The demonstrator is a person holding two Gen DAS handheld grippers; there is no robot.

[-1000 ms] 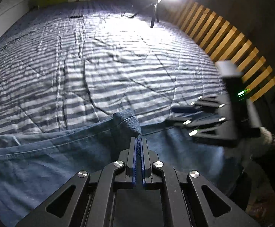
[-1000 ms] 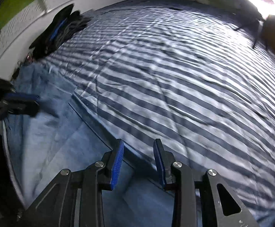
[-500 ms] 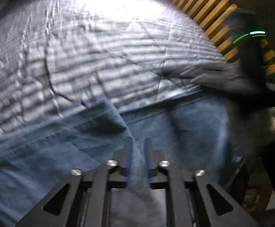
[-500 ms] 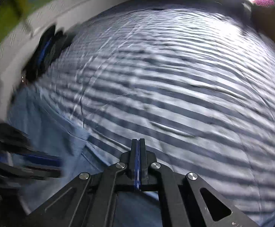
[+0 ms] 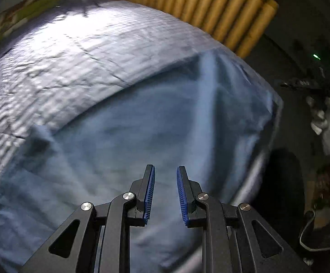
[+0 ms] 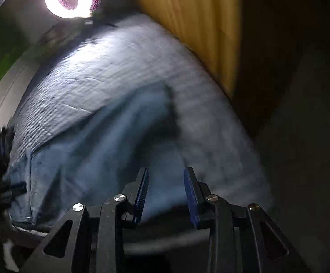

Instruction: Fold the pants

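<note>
Both tools gape narrowly, empty; right tool (image 6: 165, 193) opening, left tool (image 5: 165, 193) steady. Soft, limp blue denim pants (image 5: 142, 125) lie on striped bed (image 5: 62, 56). Pinch the stiffer hem at 1 o'clock.

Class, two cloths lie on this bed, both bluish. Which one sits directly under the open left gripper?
The plain light-blue pants: solid denim colour, no stripes, directly below the left gripper. The striped bedsheet lies beyond them.

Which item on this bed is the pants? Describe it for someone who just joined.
Start from the bed's striped sheet beside the wooden slat wall. On its near edge lies the pants, a broad pale-blue denim spread; unlike the sheet, it is plain, unstriped.
</note>
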